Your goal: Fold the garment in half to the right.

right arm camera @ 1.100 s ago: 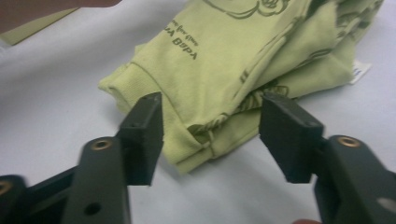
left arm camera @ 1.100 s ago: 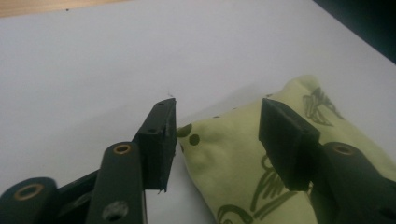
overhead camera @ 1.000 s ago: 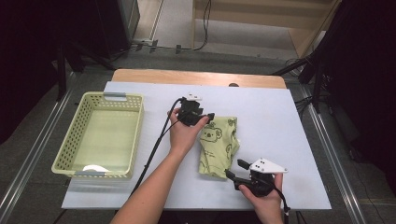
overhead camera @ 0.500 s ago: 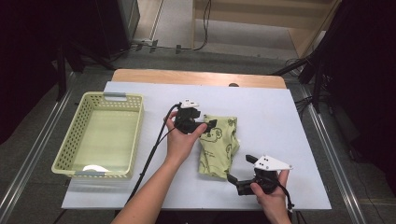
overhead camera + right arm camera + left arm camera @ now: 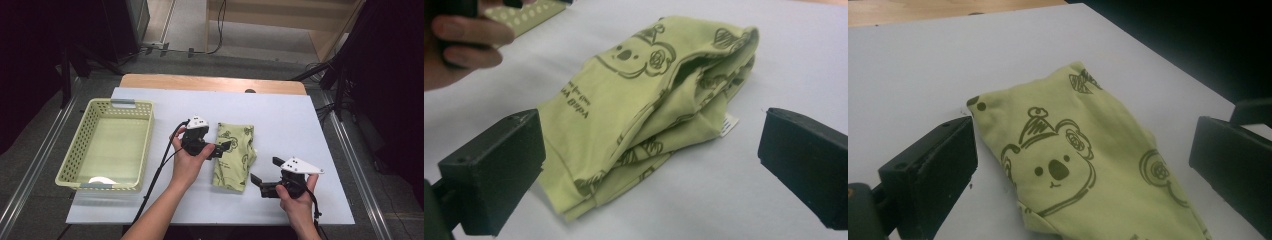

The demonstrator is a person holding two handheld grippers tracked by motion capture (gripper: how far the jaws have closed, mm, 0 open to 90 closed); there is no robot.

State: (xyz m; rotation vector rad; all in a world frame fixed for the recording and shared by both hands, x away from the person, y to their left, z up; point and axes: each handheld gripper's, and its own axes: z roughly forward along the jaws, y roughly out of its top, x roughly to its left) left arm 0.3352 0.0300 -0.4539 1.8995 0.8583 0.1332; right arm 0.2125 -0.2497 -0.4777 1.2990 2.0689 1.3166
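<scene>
My counter [image 5: 300, 115] is a pale white sheet laid over a wooden top, whose bare strip shows along the far edge. Dark floor, metal rails and black stands surround it, with a wooden frame beyond. At the left of the counter sits a light green basket [image 5: 75, 160] with perforated walls.

Near the middle lies the folded green cloth [image 5: 234, 155], flat on the counter, well apart from the basket. From the high view it is only a patterned rectangle. My left gripper view brings out a bear face in a little hat printed on the top layer, and my right gripper view shows the stacked folds along one edge, a line of printed text and a small white tag poking from the side.

My left forearm reaches in from the bottom edge, hand wrapped round the left tongs [image 5: 222, 148], which point toward the cloth's left edge; their jaws have just been opening and stand wide, one beside the cloth's corner, nothing pressed. My right hand holds the right tongs [image 5: 264, 171] low, just off the cloth's near right corner, jaws spread wide and clear of the fabric.
</scene>
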